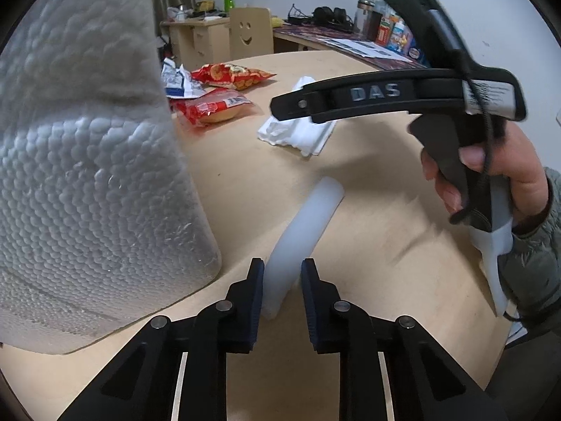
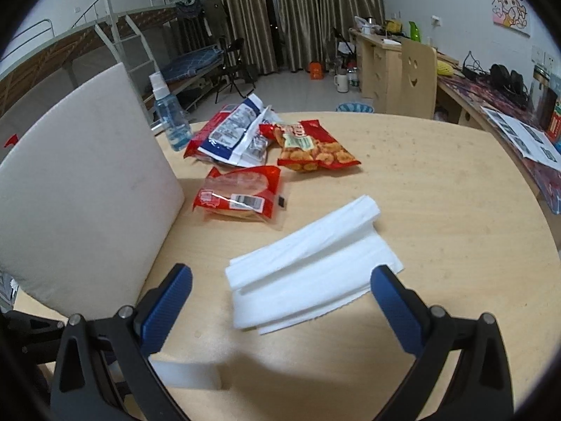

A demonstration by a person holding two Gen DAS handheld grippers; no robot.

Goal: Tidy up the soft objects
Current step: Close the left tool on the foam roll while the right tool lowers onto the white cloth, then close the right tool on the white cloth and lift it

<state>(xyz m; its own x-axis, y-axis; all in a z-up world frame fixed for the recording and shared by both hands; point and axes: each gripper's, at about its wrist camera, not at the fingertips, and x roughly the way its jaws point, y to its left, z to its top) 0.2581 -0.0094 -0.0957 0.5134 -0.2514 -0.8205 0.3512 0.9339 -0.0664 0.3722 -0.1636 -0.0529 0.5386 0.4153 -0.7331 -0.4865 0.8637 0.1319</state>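
Your left gripper (image 1: 280, 275) stood narrow around the near end of the white foam tube (image 1: 303, 231). Whether the pads were pressing or only bracketing it, I could not tell. The tube lay flat on the round wooden table (image 2: 438, 189) and ran away from the fingers.

Your right gripper (image 2: 280, 287) was spread wide and empty, low over the near edge of the folded white foam sheet (image 2: 308, 263), fingers apart on either side of it. For a clean pick, you probably needed to come lower and close across the folded stack, so all layers came up together.

Beside the tube on your left, the big foam slab (image 1: 94, 161) stood leaning and close; a sideways swing there would likely have knocked it. Beyond the sheet lay the red snack packs (image 2: 242, 193), then the spray bottle (image 2: 171, 119) near the far rim. Right of the sheet the tabletop was bare out to the rim, your best room.
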